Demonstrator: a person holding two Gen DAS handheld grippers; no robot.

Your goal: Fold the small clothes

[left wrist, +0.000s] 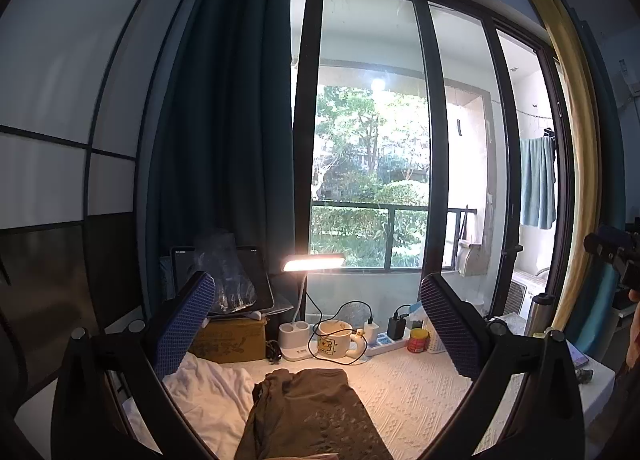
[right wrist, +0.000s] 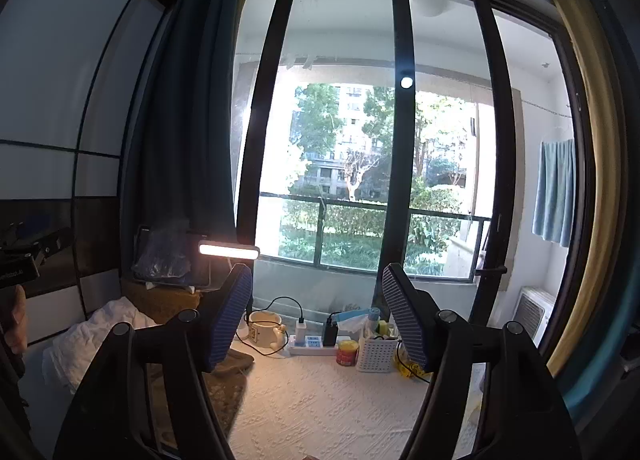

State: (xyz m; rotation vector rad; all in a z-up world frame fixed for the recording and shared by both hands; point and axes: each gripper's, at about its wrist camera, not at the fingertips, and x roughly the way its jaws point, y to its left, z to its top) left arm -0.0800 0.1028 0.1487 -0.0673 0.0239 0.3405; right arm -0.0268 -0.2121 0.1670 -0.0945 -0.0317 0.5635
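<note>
Landmark: lit desk lamp (left wrist: 314,261) at back of worktop (left wrist: 416,384), in front of window (left wrist: 368,132).

Brown garment (left wrist: 308,408): flat on textured white cover, in front of lamp base, far edge just short of mug (left wrist: 334,342); near part runs off bottom of left wrist view. In right wrist view, same garment (right wrist: 224,380) partly hidden behind left finger. White cloth (left wrist: 208,392): crumpled, left of lamp, touching left edge of brown garment.

Left gripper (left wrist: 316,324): jaws wide apart, nothing between pads, raised above garment, pointing level toward lamp. Right gripper (right wrist: 318,320): jaws wide apart, empty, raised above cover, right of lamp.

Back edge clutter, lamp rightward: mug, power strip (right wrist: 312,344) with chargers, red can (right wrist: 347,352), white basket (right wrist: 378,352). Left of lamp: cardboard box (left wrist: 230,340) carrying tablet (left wrist: 224,280).

Open room: bare cover (right wrist: 328,400) right of garment, from back-row items forward to lower frame edge. Right worktop edge: steel flask (left wrist: 538,312) and phone (left wrist: 578,356) close to it.
</note>
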